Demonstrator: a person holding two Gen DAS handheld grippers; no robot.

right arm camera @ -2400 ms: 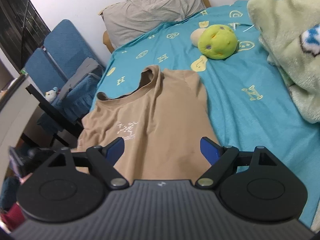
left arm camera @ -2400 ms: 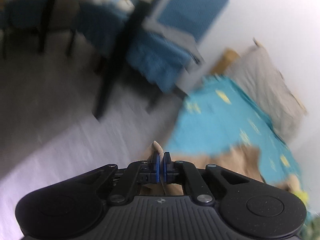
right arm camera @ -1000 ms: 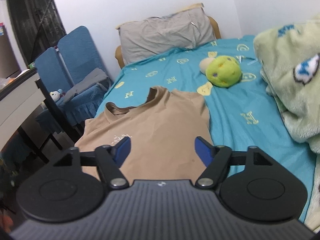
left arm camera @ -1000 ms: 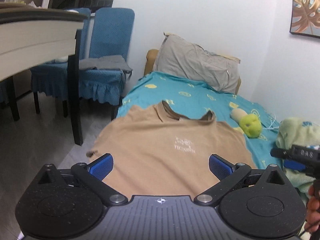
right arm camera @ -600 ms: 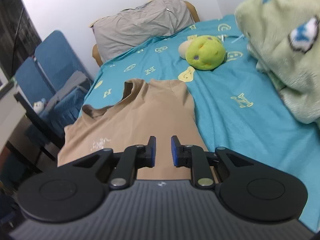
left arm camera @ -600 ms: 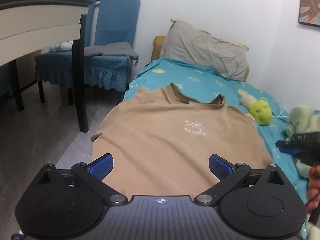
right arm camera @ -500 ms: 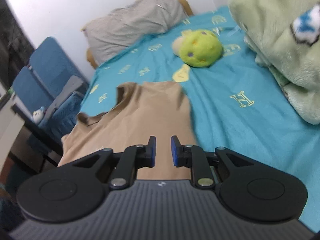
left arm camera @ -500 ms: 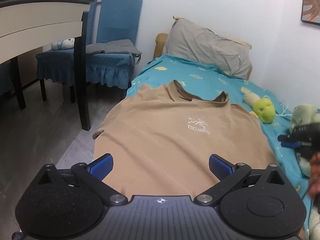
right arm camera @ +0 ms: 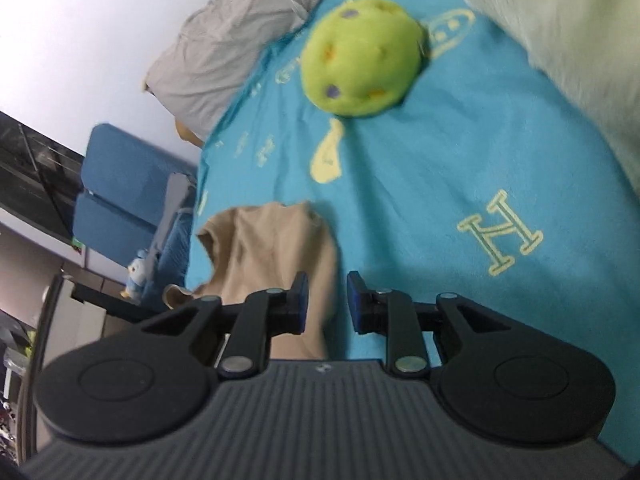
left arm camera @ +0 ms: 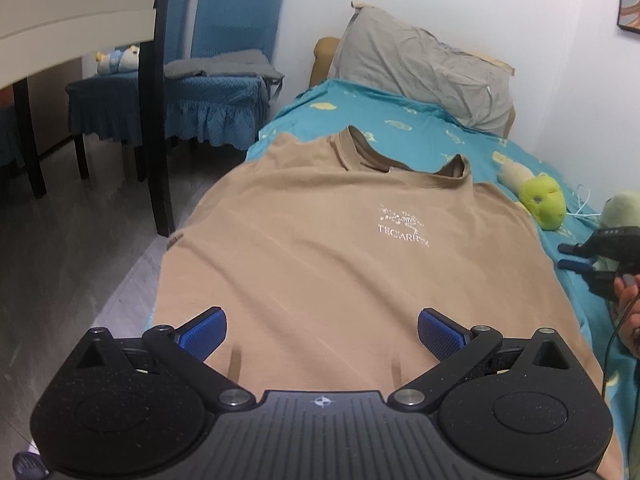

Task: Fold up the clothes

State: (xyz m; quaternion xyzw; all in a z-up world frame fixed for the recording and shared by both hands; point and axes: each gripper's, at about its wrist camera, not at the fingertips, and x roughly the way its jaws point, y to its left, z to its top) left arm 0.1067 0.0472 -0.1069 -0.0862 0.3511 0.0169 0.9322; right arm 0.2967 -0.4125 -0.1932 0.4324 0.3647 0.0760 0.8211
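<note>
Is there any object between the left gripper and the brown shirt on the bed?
Nothing visible. The left gripper hangs open directly over the brown shirt; the green plush toy lies beside it, apart.

tan t-shirt with a small white chest logo lies flat, front up, on the teal bed, one sleeve off the edge

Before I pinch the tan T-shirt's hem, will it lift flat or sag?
The tan T-shirt will probably sag: it is thin cloth lying limp on the bed. One sleeve already droops over the bed's edge, so that side may slide off. It likely weighs little.
</note>
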